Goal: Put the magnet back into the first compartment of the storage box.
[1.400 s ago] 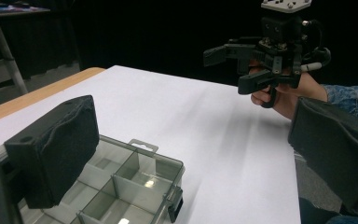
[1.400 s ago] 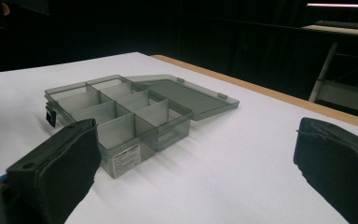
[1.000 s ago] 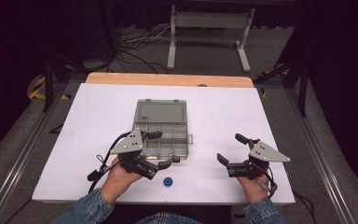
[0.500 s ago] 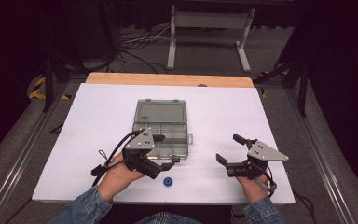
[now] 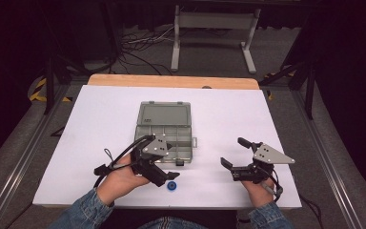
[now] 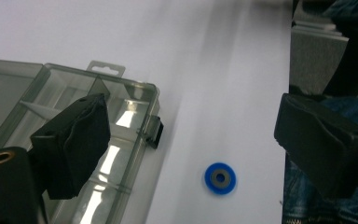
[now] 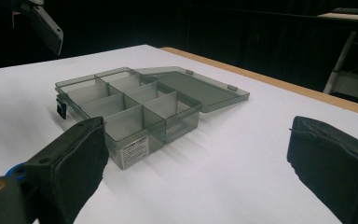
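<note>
Blue washer (image 6: 220, 178) wasn't in the open organizer box (image 5: 165, 130) yet; left gripper (image 6: 186, 135) had just been narrowing its wide, empty jaws, right gripper (image 7: 196, 168) open too.

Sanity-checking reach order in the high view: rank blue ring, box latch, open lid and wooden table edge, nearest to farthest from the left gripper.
From the left gripper:
1. Box latch, right beside the jaws.
2. Blue ring, just below, toward the person.
3. Open lid, behind the compartments.
4. Wooden table edge, at the far side.
</note>
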### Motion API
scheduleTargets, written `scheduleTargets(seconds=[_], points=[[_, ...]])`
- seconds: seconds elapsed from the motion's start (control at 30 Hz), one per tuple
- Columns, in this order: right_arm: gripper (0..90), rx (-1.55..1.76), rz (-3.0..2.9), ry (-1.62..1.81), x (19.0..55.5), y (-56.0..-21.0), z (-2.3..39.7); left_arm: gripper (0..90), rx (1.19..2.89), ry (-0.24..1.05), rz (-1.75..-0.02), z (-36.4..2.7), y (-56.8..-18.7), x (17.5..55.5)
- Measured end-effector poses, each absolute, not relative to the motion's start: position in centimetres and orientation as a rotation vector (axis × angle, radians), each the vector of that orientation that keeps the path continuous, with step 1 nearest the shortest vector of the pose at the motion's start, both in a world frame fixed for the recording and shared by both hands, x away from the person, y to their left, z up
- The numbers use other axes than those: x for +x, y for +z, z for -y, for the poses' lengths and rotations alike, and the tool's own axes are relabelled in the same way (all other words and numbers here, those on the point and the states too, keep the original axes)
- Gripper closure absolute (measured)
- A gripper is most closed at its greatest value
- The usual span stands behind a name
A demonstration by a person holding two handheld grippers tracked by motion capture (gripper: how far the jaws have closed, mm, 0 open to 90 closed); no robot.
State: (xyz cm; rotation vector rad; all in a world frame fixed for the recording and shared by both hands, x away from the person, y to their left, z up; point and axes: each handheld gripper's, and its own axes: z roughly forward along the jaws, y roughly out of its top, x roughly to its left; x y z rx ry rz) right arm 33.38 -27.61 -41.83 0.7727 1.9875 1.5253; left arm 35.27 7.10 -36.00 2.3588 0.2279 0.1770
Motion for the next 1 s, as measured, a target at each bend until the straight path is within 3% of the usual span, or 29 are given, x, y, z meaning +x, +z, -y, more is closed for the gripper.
scheduleTargets(seconds=[0.43, 0.63, 0.73, 1.0], points=[[5.9, 0.776, -2.0, 1.531, 33.4, -41.9, 27.6, 13.2, 2.541, 0.112, -0.216, -6.0, -36.0, 35.5], [5.8, 0.776, -2.002, 1.537, 33.4, -41.9, 27.6, 10.9, 2.552, 0.079, -0.225, -5.9, -36.2, 35.5], [5.8, 0.771, -2.0, 1.539, 33.4, -41.9, 27.6, 11.5, 2.498, -0.015, -0.228, -6.0, -36.4, 35.7], [5.8, 0.77, -2.001, 1.54, 33.4, -41.9, 27.7, 12.1, 2.571, 0.027, -0.225, -5.2, -37.7, 35.4]])
